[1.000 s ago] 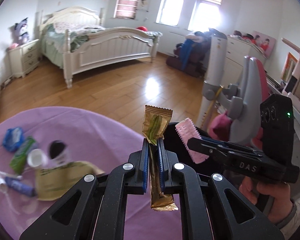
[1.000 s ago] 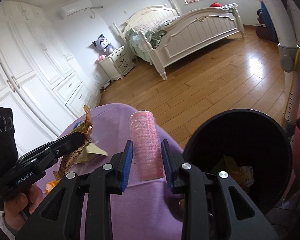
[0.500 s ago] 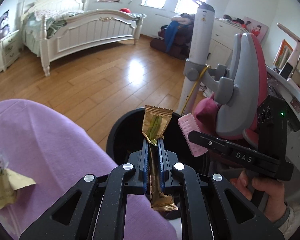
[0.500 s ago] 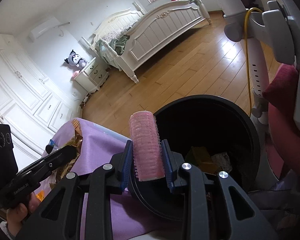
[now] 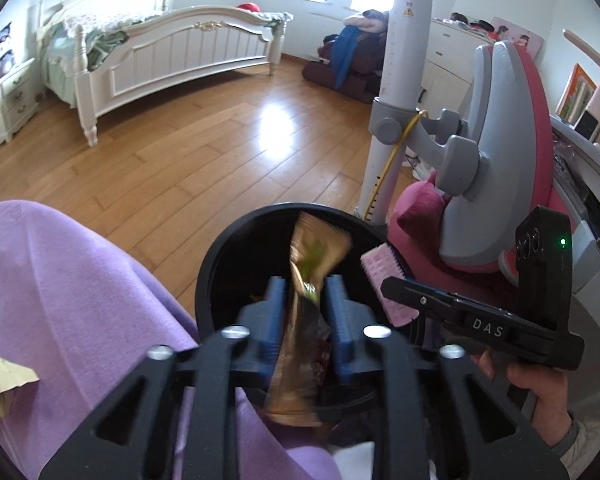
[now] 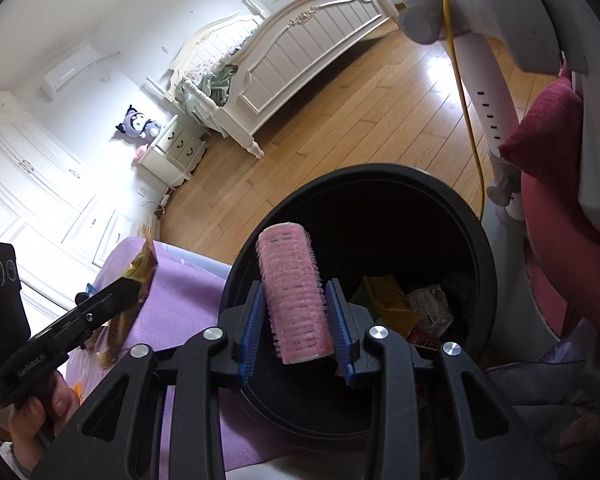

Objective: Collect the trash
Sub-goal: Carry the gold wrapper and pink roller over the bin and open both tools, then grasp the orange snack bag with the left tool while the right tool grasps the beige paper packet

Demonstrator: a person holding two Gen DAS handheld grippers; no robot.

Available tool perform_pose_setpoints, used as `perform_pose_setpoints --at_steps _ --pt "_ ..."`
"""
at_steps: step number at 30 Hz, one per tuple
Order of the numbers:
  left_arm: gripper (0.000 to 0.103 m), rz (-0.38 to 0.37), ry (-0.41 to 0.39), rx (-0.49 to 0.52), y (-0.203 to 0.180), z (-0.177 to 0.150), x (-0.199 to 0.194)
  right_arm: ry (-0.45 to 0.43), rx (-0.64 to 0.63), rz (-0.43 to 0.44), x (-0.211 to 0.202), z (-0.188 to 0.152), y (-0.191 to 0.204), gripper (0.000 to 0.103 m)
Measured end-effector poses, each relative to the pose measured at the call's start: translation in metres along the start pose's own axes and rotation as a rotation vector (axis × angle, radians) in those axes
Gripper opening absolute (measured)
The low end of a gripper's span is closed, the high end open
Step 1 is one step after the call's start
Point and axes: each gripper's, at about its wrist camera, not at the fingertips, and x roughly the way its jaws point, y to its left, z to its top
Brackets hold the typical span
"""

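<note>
A: Bedroom, wood floor (image 5: 172,160), white bed (image 5: 172,56) at the back. Both tools over the black bin (image 6: 452,216). Status?

B: Left tool (image 5: 305,316): jaws have just been opening, blue pads clear of the gold wrapper (image 5: 306,296). Wrapper sits between them, blurred, tilted, above the bin mouth (image 5: 220,256). Released.

A: Right tool?

B: Right tool (image 6: 296,320): jaws have just been opening as well. Pink hair roller (image 6: 294,296) between the pads, gaps on both sides, bristles may brush the pads. Not clamped. Roller is over the bin's near rim.

A: Bin contents?

B: Yellow packet (image 6: 388,300) and white crumpled wrapper (image 6: 430,304) at the bottom.

A: Around it?

B: Purple-covered surface (image 5: 72,300) touching the bin's left side, yellowish paper (image 5: 0,380) at its left edge. Pink-and-grey chair (image 5: 496,152) and white pole (image 5: 400,80) right of the bin.
</note>
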Motion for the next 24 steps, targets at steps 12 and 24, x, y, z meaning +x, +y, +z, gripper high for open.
perform_pose_setpoints --at_steps 12,24 --pt "0.078 0.081 -0.083 0.007 0.01 -0.012 -0.052 -0.004 -0.031 0.001 -0.005 -0.012 0.022 0.073" --pt "0.078 0.164 -0.117 -0.092 0.078 -0.062 -0.136 0.028 -0.181 0.045 0.002 -0.028 0.095 0.073"
